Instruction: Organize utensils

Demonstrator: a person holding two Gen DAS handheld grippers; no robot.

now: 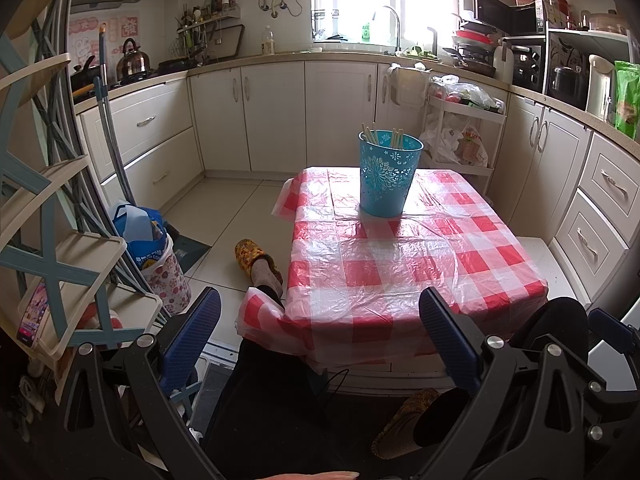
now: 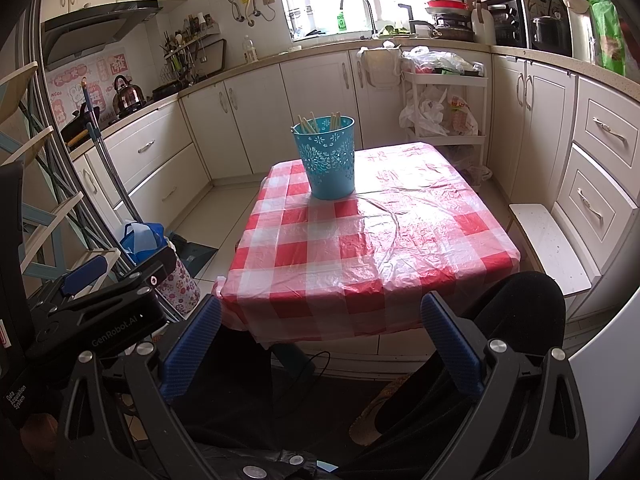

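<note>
Turquoise bucket (image 2: 329,160) of upright chopsticks (image 2: 310,125) stands far across the surface (image 2: 360,248) | both claws, left claw (image 1: 320,344) and right claw (image 2: 320,344), wide, empty, well short | neither clearly nearer

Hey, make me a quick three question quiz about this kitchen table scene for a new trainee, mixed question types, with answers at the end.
1. True or false: the left claw grips a chopstick.
2. Where are the chopsticks? A) flat on the tablecloth B) standing in the blue bucket C) on the floor
3. Fill in: the blue bucket stands on a red and white ______ tablecloth.

Key: 1 false, both it and the right claw are open and empty; 2 B; 3 checked.
</note>
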